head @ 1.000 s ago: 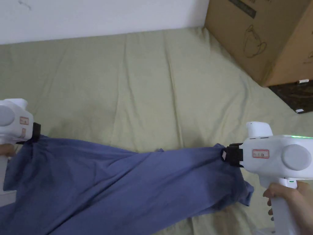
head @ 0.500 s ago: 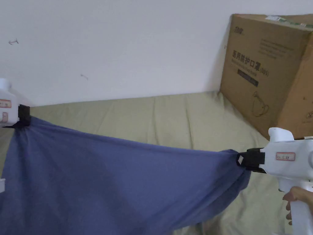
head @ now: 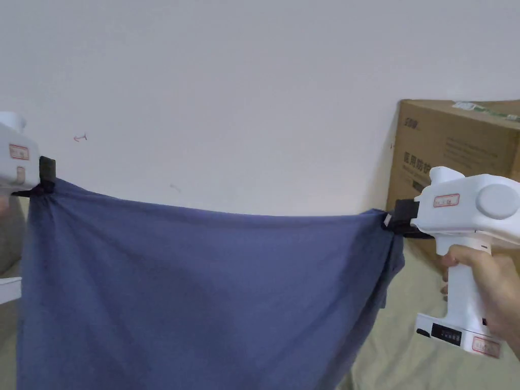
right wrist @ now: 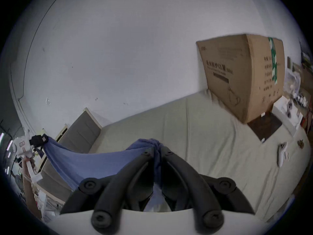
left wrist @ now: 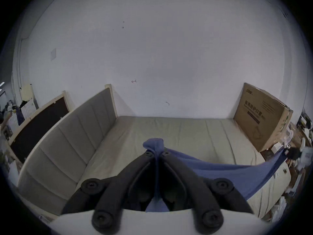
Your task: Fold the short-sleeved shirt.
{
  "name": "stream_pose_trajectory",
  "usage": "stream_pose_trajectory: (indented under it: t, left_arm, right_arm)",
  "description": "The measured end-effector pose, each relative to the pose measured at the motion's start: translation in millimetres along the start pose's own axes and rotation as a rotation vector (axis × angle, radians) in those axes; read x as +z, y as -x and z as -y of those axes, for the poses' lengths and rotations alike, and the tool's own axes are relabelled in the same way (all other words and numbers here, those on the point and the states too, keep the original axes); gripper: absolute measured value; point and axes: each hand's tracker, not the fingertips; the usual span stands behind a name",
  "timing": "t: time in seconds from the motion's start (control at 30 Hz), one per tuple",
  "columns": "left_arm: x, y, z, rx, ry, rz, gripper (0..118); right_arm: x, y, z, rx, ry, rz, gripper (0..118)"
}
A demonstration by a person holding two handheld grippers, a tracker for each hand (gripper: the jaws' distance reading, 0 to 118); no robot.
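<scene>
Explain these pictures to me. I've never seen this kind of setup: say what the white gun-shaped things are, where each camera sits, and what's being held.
The white tools are handheld grippers, one in each of a person's hands. The head view comes from a camera on the person's head; the two round pictures come from cameras riding on each gripper.

The left gripper and the right gripper each pinch an end of a blue shirt, holding it spread out in the air. In the gripper views the black jaws close on bunched blue cloth.

Below lies a bed with an olive sheet; a cardboard box stands on it by the wall.
</scene>
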Motion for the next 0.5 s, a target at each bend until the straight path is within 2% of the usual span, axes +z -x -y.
stream_pose_trajectory:
  t: [0.17, 0.37, 0.5]
  left_arm:
    - [-42.3, 8.6, -40.9, -0.001, -0.021, -0.045, 1]
    - [-96.0, 4.7, -110.5, 0.008, -0.077, -0.081, 1]
    - [-120.4, -6.7, -154.5, 0.006, -0.136, -0.108, 1]
  right_arm:
    - [-30.6, 28.3, -86.7, 0.007, -0.068, 0.021, 6]
    - [-69.2, 67.4, -179.3, 0.074, -0.144, 0.05, 6]
    - [-91.0, 81.6, -223.8, 0.054, -0.196, 0.056, 6]
